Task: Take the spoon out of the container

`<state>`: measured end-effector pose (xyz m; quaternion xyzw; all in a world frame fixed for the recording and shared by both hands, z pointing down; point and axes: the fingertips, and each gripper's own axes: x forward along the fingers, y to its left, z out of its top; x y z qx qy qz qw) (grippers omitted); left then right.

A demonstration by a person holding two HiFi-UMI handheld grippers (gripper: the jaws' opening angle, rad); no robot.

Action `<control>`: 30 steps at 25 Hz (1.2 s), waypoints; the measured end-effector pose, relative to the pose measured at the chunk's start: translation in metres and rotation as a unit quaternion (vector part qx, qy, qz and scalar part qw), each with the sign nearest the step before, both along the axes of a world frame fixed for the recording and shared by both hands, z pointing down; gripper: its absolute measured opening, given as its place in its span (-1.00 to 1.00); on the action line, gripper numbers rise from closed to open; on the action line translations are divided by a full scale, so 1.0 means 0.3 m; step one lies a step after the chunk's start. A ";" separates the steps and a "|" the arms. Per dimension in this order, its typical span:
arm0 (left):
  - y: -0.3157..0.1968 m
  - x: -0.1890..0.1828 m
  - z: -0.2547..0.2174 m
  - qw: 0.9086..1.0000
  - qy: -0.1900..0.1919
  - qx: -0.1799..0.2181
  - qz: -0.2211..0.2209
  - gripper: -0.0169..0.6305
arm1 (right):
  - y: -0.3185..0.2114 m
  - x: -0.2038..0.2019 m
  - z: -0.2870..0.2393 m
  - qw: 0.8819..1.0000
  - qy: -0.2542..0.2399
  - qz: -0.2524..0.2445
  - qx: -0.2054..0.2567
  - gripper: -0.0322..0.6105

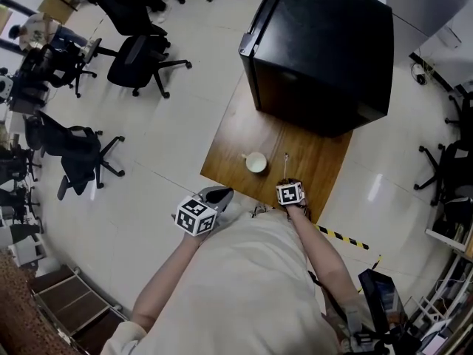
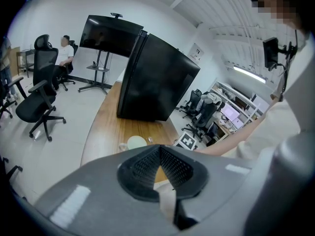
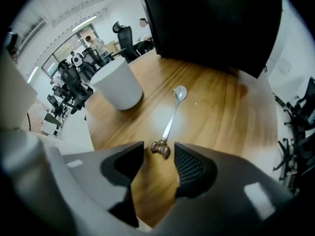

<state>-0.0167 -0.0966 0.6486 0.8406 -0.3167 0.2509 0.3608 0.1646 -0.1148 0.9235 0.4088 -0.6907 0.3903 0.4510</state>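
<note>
Fingertips of the right gripper (image 3: 158, 149) are covered in the head view by its own marker cube (image 1: 290, 193), so its jaws read only from the right gripper view. The person's torso (image 1: 244, 287) hides the near edge of the wooden table (image 1: 236, 135), and the black cabinet (image 1: 318, 50) at the far end is cut off by the top of the head view. From the head view the spoon (image 3: 170, 118) is only a thin pale sliver (easy to miss against the wood grain). The left gripper view shows just the rim of the white cup (image 1: 256, 163) above that gripper's body.

The right gripper's jaws stand wide apart, pointing steeply down at the table. The spoon lies flat on the wood, out of the cup and just to its right, not touching it, with its bowl toward the far side. Its brown ornamented handle end sits between the two jaw tips, with a gap on each side; neither pad presses on it.

The left gripper (image 2: 158, 149) is held off the near left corner of the table, well apart from the cup. Its ribbed pads meet at the tips, closed on nothing.
</note>
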 end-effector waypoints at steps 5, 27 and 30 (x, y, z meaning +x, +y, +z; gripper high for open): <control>-0.002 0.011 0.005 1.000 0.008 -0.003 0.024 -0.95 | -0.042 -0.008 -0.102 0.997 -0.039 0.034 0.058 -0.29; -0.029 -0.284 -0.068 0.989 0.091 0.056 0.105 -0.95 | 0.006 -0.113 -0.856 0.926 -0.075 0.197 0.313 -0.54; 0.010 -0.346 -0.049 0.986 0.103 0.062 0.114 -0.95 | 0.056 -0.163 -0.978 0.909 -0.057 0.202 0.359 -0.65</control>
